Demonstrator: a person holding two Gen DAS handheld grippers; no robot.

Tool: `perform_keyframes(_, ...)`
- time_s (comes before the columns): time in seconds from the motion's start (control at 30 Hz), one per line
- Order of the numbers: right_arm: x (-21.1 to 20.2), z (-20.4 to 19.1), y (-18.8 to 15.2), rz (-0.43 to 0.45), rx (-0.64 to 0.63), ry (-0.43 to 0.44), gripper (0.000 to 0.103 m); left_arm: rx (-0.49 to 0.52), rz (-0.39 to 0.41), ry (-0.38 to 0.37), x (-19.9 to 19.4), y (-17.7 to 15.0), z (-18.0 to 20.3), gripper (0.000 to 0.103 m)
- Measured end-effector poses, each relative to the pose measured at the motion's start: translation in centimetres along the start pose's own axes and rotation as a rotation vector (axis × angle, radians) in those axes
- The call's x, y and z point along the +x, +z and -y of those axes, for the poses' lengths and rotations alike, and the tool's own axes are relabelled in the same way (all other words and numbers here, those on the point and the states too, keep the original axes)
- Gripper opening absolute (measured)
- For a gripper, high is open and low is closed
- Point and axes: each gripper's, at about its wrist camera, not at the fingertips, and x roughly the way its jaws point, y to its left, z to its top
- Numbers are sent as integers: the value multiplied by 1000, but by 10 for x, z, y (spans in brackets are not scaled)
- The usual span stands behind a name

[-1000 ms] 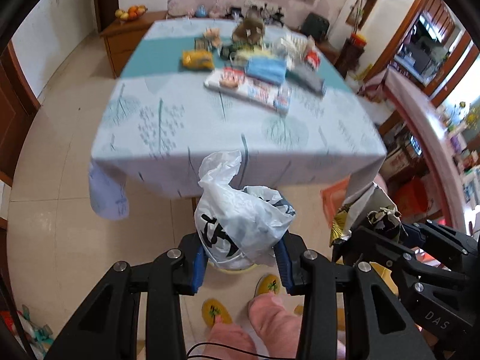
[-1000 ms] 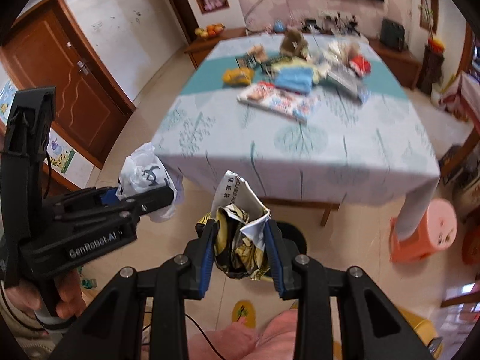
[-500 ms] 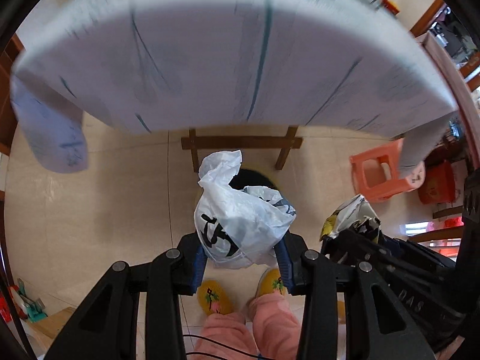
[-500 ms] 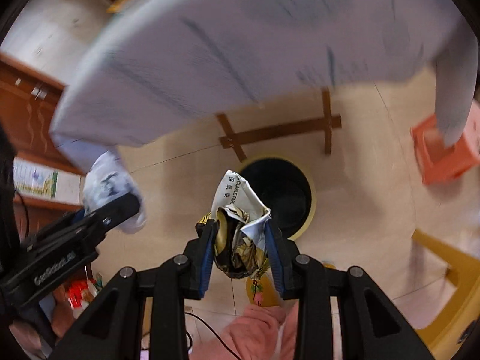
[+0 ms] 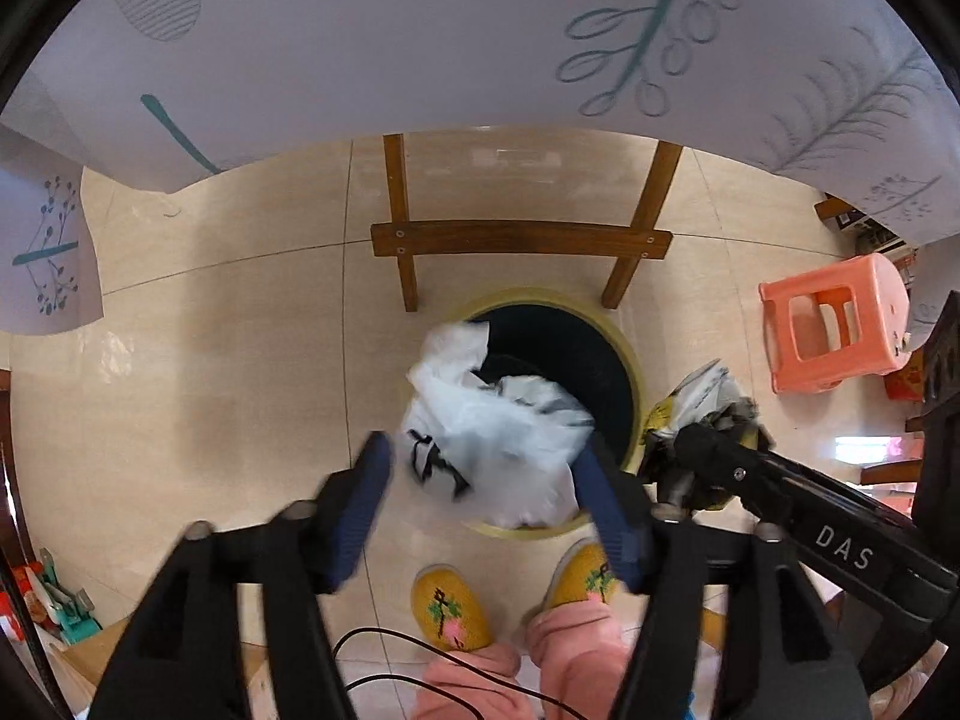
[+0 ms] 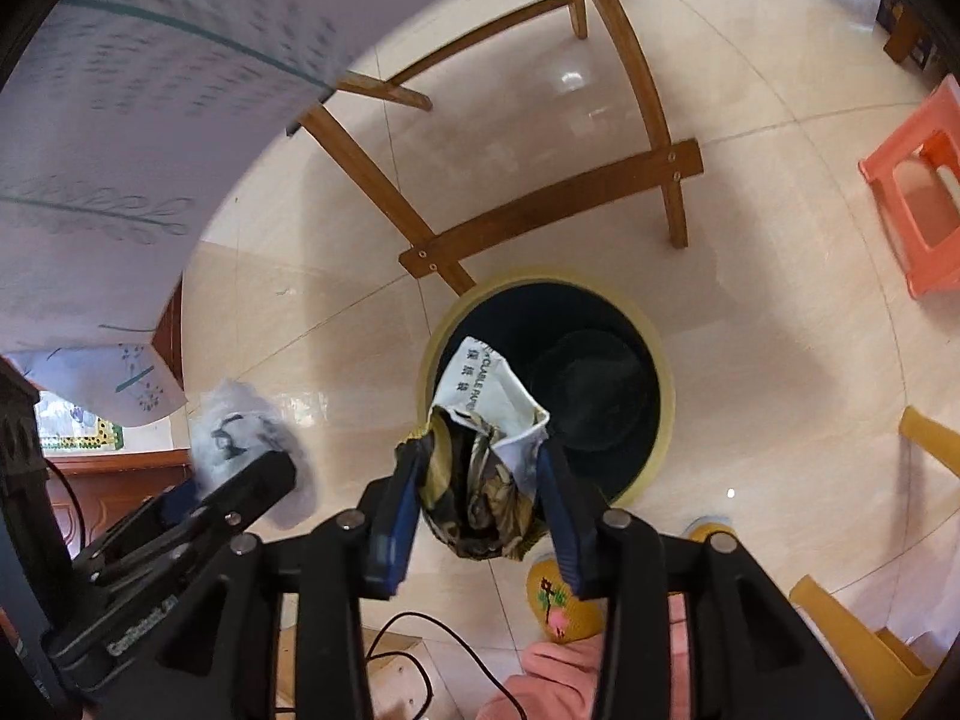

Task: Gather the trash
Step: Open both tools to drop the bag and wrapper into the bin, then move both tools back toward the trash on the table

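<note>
The bin stands on pale tiles beside wooden chair legs, under the tablecloth's edge. The left gripper, jaws just spread, has the white bag loose between them over the rim. The right gripper, jaws also just widening, has the wrapper between its pads above the bin.
</note>
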Motion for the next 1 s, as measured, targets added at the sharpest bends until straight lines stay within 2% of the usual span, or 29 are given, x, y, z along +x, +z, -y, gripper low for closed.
perform_keyframes(0.03,1,0,1,3,1,2,58,2,-2,3,1,2,-2,83)
perform_keyframes(0.1,3,0,2,5,4,10,68,2,9,9,3,4,-5,88)
perform_keyframes(0.13,3,0,2,4,6,13,70,0,14,10,5,6,-5,91)
perform_keyframes(0.2,4,0,3,2,10,12,70,-3,18,16,5,7,-7,97)
perform_keyframes(0.5,-14,-3,0,15,29,9,71,8,43,5,-14,3,-6,98)
perform_keyframes(0.67,-43,-13,-5,39,17,2,71,3,71,-7,-52,0,-1,98)
perform_keyframes(0.8,-81,-32,-14,52,-24,-1,71,4,58,2,-90,-1,1,98)
perform_keyframes(1.0,-154,-70,-28,95,-87,2,71,29,102,-1,-177,-6,0,98)
